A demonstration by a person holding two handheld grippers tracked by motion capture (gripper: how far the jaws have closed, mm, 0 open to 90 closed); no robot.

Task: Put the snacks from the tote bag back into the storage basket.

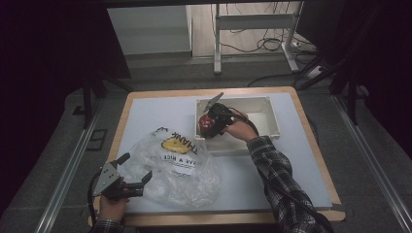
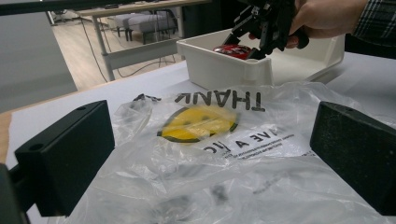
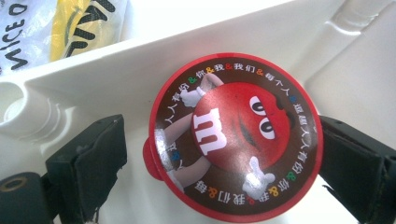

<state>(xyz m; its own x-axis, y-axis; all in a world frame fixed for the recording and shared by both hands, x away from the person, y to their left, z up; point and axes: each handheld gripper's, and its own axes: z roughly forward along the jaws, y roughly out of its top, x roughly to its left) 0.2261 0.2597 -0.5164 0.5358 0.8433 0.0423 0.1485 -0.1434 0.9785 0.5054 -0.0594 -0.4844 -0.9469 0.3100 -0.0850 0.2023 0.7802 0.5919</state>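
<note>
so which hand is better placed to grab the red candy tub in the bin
Right. The right gripper is down in the white bin, jaws either side of the candy tub. The left gripper is at the plastic bag.

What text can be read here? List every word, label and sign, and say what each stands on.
"THANK": plastic bag, black capitals above its yellow smiley, upside down in the left gripper view.
"HAVE A NICE": same bag, under the smiley; partly creased.
Fine print below that on the bag: too small to read.
"m": white letter on the red candy tub lying in the white bin.
Ring of Chinese characters and "&" signs round the tub's lid: too small to quote reliably.
</note>
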